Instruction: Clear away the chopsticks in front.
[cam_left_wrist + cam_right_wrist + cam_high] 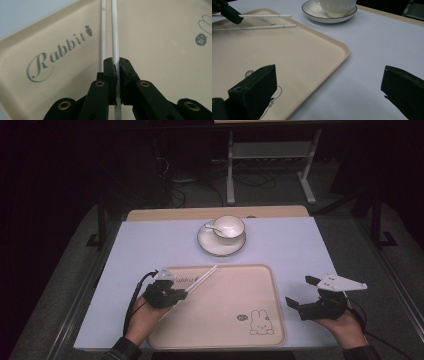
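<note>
Over the tray's left edge, my left gripper (pixel 176 292) clamps one white chopstick (pixel 114 32).
That chopstick slants up toward the tray's far rim, above the beige rabbit tray (pixel 225 330), with the second chopstick (pixel 103 35) lying just beside it on the tray. Farther back, a cup (pixel 229 226) with a spoon (pixel 212 227) sits on a saucer (pixel 220 249). Right of the tray, my right gripper (pixel 301 291) hovers over the table (pixel 300 245), jaws spread wide, holding nothing.
</note>
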Tool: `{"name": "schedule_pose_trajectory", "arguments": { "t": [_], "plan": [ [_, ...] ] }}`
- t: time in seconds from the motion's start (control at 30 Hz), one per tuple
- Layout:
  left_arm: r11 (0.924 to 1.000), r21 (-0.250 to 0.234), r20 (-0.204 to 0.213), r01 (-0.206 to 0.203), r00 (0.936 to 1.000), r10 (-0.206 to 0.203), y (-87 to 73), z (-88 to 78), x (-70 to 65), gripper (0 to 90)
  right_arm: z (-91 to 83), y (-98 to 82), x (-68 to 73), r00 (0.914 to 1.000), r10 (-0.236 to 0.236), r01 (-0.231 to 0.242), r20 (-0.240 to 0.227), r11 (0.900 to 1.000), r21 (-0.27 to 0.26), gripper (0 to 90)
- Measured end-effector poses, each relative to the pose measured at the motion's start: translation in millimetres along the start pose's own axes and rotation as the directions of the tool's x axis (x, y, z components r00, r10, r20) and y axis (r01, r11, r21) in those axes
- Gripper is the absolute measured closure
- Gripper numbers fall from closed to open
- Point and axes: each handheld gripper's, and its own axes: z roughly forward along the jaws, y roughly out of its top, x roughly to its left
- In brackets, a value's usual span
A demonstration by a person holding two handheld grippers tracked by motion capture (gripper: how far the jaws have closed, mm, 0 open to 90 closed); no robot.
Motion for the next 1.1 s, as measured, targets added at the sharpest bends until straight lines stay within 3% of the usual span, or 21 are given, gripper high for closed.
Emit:
{"name": "schedule_pose_trajectory", "arguments": {
  "t": [0.43, 0.93, 1.07, 1.1],
  "plan": [
    [0.9973, 0.072, -0.021, -0.013, 0.9997, 0.014, -2.9, 17.1, -1.9, 84.3, 1.6, 0.0, 0.4, 1.0, 0.001, -0.001, -0.004, 1.0, 0.006, 0.0],
    [0.9979, 0.06, -0.006, -0.025, 0.9997, 0.025, -1.6, 14.5, -3.8, 79.1, 1.6, 0.2, 0.7, 1.0, -0.002, 0.002, -0.008, 1.0, 0.005, 0.0],
    [0.999, 0.024, -0.004, -0.038, 0.9993, 0.038, 4.3, 9.8, -3.5, 71.7, 1.5, 0.2, 0.4, 1.0, 0.001, -0.001, -0.008, 1.0, 0.004, 0.0],
    [0.9987, 0.028, 0.0, -0.041, 0.9991, 0.041, 6.6, 11.1, -2.8, 65.7, 1.5, 0.2, 0.3, 1.0, 0.002, -0.002, -0.007, 1.0, 0.004, 0.0]
  ]
}}
